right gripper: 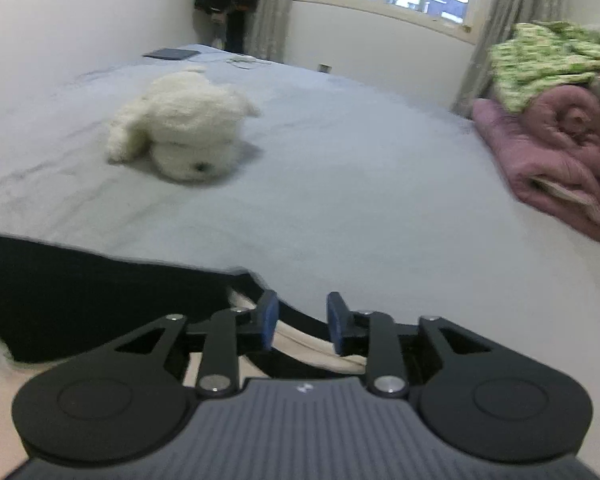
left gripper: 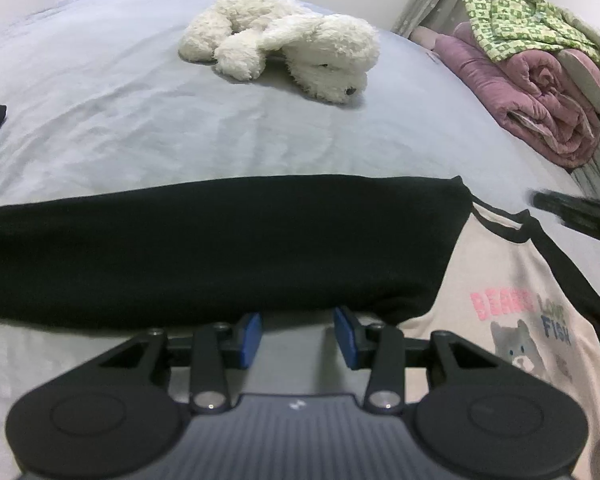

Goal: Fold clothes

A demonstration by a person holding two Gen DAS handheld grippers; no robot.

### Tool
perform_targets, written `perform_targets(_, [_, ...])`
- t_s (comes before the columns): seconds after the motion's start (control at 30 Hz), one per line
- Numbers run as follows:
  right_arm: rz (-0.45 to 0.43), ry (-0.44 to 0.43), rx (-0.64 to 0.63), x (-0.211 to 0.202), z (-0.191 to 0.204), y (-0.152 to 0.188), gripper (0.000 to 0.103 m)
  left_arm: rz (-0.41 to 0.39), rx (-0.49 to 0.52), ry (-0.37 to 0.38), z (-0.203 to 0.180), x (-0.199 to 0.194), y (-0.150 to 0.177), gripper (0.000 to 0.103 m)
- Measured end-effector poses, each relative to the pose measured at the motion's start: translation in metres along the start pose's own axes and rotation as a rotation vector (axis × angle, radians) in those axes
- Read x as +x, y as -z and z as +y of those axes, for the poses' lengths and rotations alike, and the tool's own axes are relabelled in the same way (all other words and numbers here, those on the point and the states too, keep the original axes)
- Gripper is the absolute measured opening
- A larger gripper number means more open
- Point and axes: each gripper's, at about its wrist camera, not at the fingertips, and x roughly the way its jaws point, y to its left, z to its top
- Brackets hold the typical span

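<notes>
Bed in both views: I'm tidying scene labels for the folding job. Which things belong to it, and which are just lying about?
Part of the job:
- cream T-shirt with black sleeve
- left gripper, jaws open
- right gripper, jaws open

Lying about:
- white plush dog
- pink quilt
- green patterned cloth
- dark flat item

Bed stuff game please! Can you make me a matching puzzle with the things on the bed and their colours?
Things:
1. fluffy toy dog
2. rolled blanket
3. folded sleeve
4. checked cloth

Colours:
A. black
B. green
C. white
D. pink-purple

Pairs: 1-C, 2-D, 3-A, 4-B
</notes>
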Motion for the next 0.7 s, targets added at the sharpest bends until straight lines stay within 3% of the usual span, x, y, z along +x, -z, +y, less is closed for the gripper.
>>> perform_targets(0.27, [0.139, 0.246, 0.273, -0.053, -0.130, 0.073, 0.037, -0.013, 0.011, -0.020, -0.002, 0.001, 0.000, 0.042])
perform_targets(0.43, [0.228, 0.399, 0.448, -0.087, -0.211, 0.120, 0.037, -0.020, 0.071, -0.032, -0.011, 0.003, 0.004, 0.056])
perform_targets(0.7, [0.246, 0.548, 0.632, -0.129, -0.272, 0.163, 0.037, -0.032, 0.128, -0.061, -0.019, 0.006, 0.007, 0.058])
